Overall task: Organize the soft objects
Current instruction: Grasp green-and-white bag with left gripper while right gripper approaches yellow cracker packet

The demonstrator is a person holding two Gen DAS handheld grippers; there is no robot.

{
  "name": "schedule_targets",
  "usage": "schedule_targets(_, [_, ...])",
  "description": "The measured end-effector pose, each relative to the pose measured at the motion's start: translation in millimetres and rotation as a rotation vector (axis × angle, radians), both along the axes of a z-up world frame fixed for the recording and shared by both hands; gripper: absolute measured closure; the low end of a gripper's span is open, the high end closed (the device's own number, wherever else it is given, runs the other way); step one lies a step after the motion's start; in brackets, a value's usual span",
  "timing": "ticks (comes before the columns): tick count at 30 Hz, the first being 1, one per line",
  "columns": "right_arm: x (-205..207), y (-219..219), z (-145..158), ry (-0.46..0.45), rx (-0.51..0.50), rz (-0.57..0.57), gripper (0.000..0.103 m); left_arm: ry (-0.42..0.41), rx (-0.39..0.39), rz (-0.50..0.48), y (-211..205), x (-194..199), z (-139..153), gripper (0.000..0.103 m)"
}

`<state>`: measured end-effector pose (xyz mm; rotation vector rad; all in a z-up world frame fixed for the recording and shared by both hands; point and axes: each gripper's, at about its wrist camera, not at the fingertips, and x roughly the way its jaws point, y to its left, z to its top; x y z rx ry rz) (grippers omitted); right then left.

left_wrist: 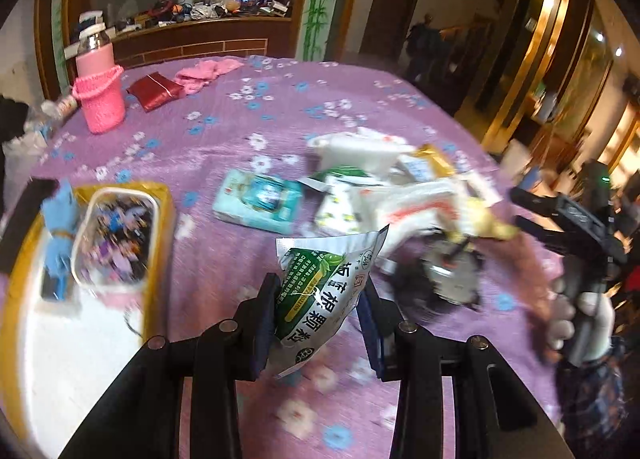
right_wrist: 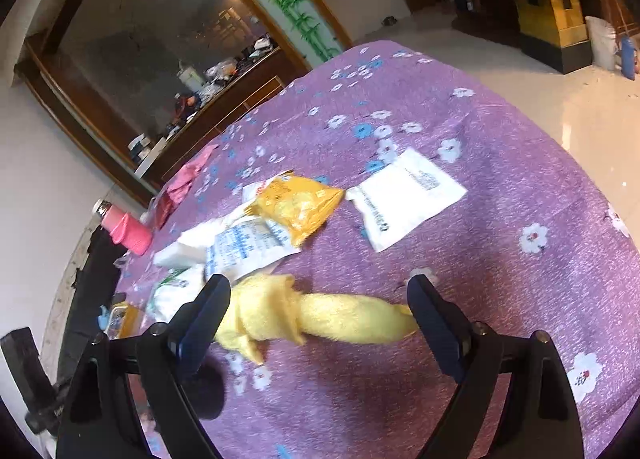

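Note:
My left gripper point(left_wrist: 318, 311) is shut on a green and white sachet point(left_wrist: 320, 291) and holds it above the purple flowered tablecloth point(left_wrist: 240, 119). A loose heap of soft packets point(left_wrist: 372, 183) lies beyond it, with a teal tissue pack point(left_wrist: 258, 201) to its left. My right gripper point(right_wrist: 320, 317) is open, its fingers either side of a yellow knotted cloth point(right_wrist: 304, 315) on the tablecloth point(right_wrist: 500, 179). The right gripper also shows at the right edge of the left wrist view point(left_wrist: 568, 227), blurred. An orange-yellow packet point(right_wrist: 298, 205) and white pouches point(right_wrist: 404, 199) lie beyond the yellow cloth.
A yellow-rimmed tray point(left_wrist: 24, 259) with a clear container point(left_wrist: 116, 235) sits at the left. A pink bottle in a knitted sleeve point(left_wrist: 100, 91), a red pouch point(left_wrist: 154, 91) and a pink cloth point(left_wrist: 204, 73) stand at the far side. The table edge point(right_wrist: 560, 107) drops to a shiny floor.

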<state>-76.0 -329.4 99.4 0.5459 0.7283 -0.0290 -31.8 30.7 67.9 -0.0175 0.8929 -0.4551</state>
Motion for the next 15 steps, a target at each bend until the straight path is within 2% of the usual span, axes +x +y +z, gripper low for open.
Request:
schedule_targets(3, [4.6, 12.8, 10.5, 0.013, -0.012, 0.064, 0.014, 0.017, -0.023, -0.015, -1.4, -6.3, -3.4, 0.063])
schedule_targets(7, [32.0, 56.4, 31.4, 0.076, -0.149, 0.260, 0.014, 0.049, -0.029, -0.016, -5.3, -7.0, -14.4, 0.063])
schedule_targets(11, [52.3, 58.2, 43.4, 0.107, -0.249, 0.240, 0.014, 0.066, -0.033, -0.027, -6.6, -11.0, -25.5, 0.063])
schedule_targets(15, [66.3, 41.3, 44.5, 0.144, -0.250, 0.212, 0.014, 0.084, -0.021, -0.013, -6.6, -5.8, -36.6, 0.063])
